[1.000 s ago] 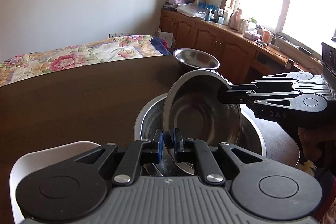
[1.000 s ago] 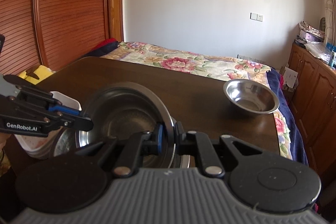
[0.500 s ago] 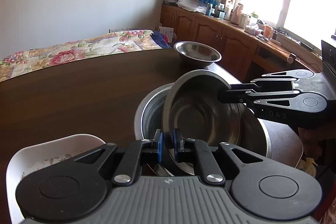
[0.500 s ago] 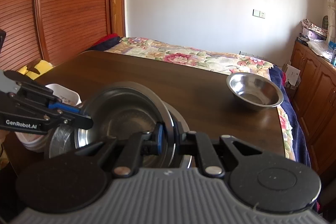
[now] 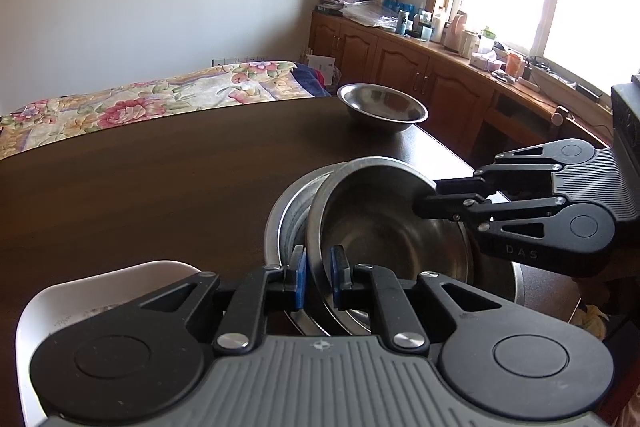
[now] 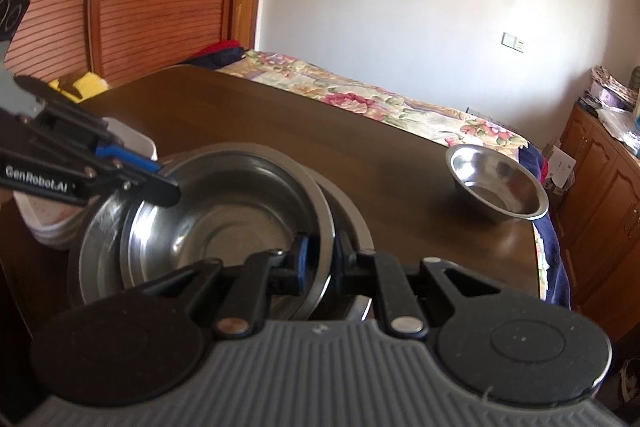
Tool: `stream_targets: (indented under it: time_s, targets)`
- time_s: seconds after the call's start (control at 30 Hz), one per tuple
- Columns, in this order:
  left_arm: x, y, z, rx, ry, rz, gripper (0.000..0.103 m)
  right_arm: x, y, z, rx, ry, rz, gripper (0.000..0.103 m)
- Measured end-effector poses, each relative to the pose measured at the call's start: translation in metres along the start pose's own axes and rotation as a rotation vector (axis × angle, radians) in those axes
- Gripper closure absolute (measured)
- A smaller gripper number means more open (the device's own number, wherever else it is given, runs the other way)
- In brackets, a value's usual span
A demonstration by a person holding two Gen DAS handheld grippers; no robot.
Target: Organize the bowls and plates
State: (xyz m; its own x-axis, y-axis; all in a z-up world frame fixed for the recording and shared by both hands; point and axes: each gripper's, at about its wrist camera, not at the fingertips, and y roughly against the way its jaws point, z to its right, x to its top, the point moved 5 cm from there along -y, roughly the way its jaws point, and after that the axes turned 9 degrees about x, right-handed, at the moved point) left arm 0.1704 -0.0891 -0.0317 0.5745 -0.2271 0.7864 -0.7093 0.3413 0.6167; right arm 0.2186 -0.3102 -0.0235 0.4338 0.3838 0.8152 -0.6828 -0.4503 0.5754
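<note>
Since both grippers pinch its thin rim, the steel bowl (image 5: 384, 227) sits tilted inside the bigger basin (image 6: 348, 223). Left gripper (image 5: 318, 277) is clamped at 6 o'clock, right gripper (image 6: 320, 263) on the opposite edge. Looks light, stiff, kinda slippery. Spare bowl (image 5: 382, 107) is at 1 o'clock on the table (image 5: 160, 167).

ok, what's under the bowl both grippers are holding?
A bigger steel bowl sits under the held bowl, which is tilted into it. The held bowl hides the bigger one's floor, so anything else in there can't be seen.
</note>
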Motion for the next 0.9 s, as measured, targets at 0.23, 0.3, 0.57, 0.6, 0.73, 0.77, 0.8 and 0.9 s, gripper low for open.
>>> stream_targets:
  time_s: [0.23, 0.3, 0.57, 0.6, 0.73, 0.77, 0.8, 0.9]
  targets:
    - [0.0, 0.005, -0.005, -0.005, 0.02, 0.015, 0.092, 0.001, -0.003, -0.003, 0.019, 0.037, -0.039, 0.087]
    - [0.002, 0.006, -0.006, -0.002, 0.025, 0.02, 0.092, 0.001, -0.004, -0.005, 0.021, 0.046, -0.047, 0.087]
    - [0.008, 0.007, -0.005, 0.004, 0.037, 0.035, 0.091, 0.003, -0.001, -0.004, 0.021, 0.039, -0.039, 0.087]
    - [0.009, 0.007, -0.005, 0.003, 0.037, 0.038, 0.091, 0.004, 0.001, -0.003, 0.021, 0.033, -0.03, 0.087]
    - [0.014, 0.008, -0.004, 0.006, 0.033, 0.049, 0.089, 0.008, 0.008, 0.004, 0.014, 0.01, 0.012, 0.087]
    - [0.017, 0.007, -0.003, 0.007, 0.031, 0.053, 0.088, 0.009, 0.009, 0.006, 0.014, 0.004, 0.023, 0.087]
    - [0.019, 0.006, -0.003, 0.008, 0.028, 0.056, 0.088, 0.011, 0.011, 0.008, 0.012, 0.0, 0.035, 0.087]
    - [0.025, 0.003, 0.0, 0.015, 0.018, 0.061, 0.088, 0.014, 0.015, 0.019, -0.009, -0.014, 0.073, 0.087]
